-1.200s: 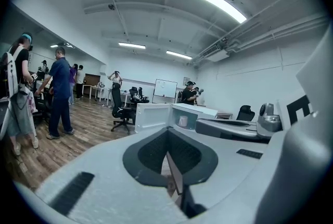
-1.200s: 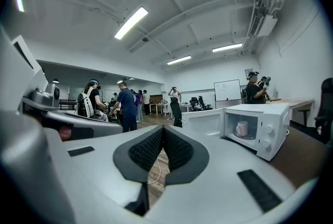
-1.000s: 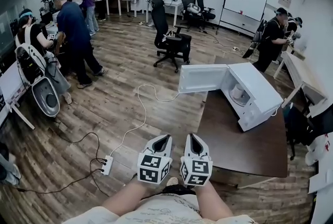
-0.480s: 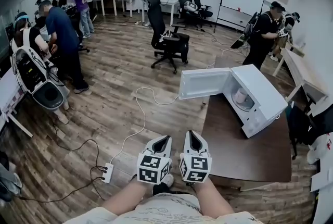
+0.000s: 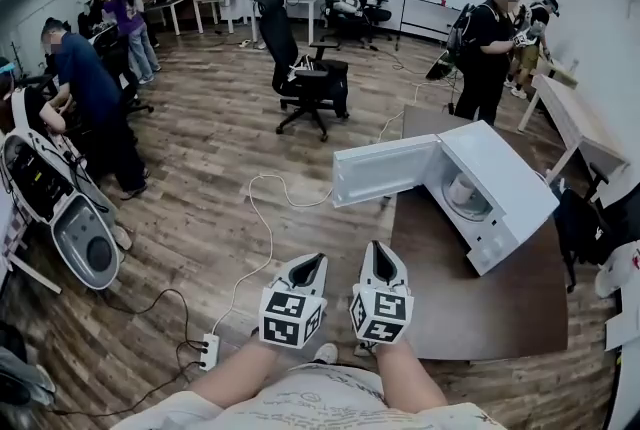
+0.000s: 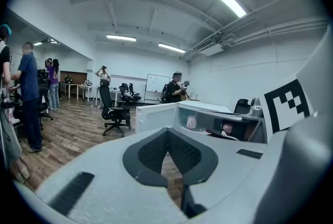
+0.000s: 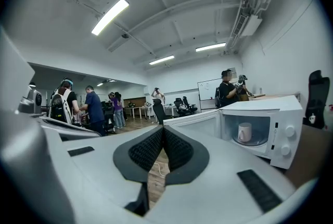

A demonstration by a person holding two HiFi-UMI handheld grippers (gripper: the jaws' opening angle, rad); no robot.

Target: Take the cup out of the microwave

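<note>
The microwave (image 5: 495,188) stands on the brown counter (image 5: 470,303) with its door (image 5: 385,170) swung wide open to the left. The cup (image 5: 461,190), white, sits upright inside the cavity on the turntable, well apart from both grippers.

The left gripper (image 5: 309,265) and right gripper (image 5: 378,255) are held side by side close to the person's body, near the counter's near left corner, both pointing toward the microwave. In the left gripper view the jaws are pressed together at the tips with nothing between them; the cup (image 6: 191,122) shows beyond them inside the open microwave (image 6: 213,116). In the right gripper view the jaws are likewise closed and empty, and the cup (image 7: 244,132) stands in the lit cavity to their right.

A black chair (image 5: 310,83) stands on the wood floor behind, and a white cable (image 5: 262,218) runs to a power strip (image 5: 209,351).
</note>
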